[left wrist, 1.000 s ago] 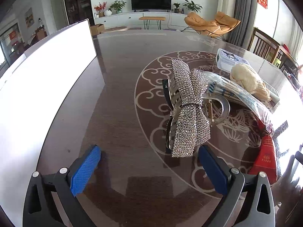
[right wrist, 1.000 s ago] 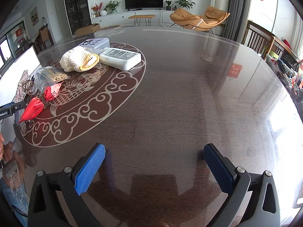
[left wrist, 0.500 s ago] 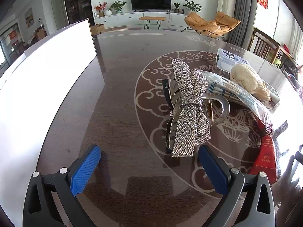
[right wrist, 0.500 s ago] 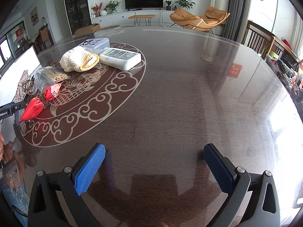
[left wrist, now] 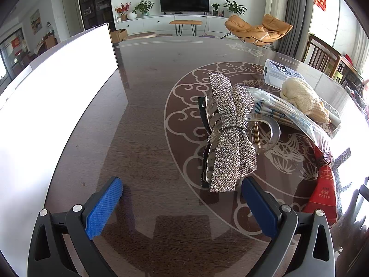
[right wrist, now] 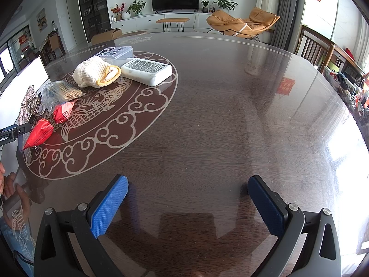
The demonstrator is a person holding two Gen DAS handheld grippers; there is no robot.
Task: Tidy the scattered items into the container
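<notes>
On the dark table [left wrist: 150, 106], just ahead of my left gripper [left wrist: 182, 196], lies a rhinestone bow hair clip [left wrist: 230, 133]. Its near end sits just beside my right-hand pad, outside the gap. Both sets of tongs are spread wide and hold nothing; my right gripper [right wrist: 188, 198] hovers over bare wood, well apart from the clutter.

My worry is the clip. It is bulky, sprung and slick with stones, and as I am lined up now I judge that closing would only clip its corner and skid it across the glossy surface, perhaps into the clear bag of sticks [left wrist: 283, 113] touching its far side. I would need to shift right first.

Beyond it I see a knitted cloth [left wrist: 302, 97], a red packet [left wrist: 322, 191] and a small lidded clear box [left wrist: 279, 73]. In the right view a white block [right wrist: 147, 70] lies beside the cloth.

To my left stands a big white box [left wrist: 57, 87], which I take for the container. Only its outer wall shows, blown out by glare, so I cannot tell what is inside.
</notes>
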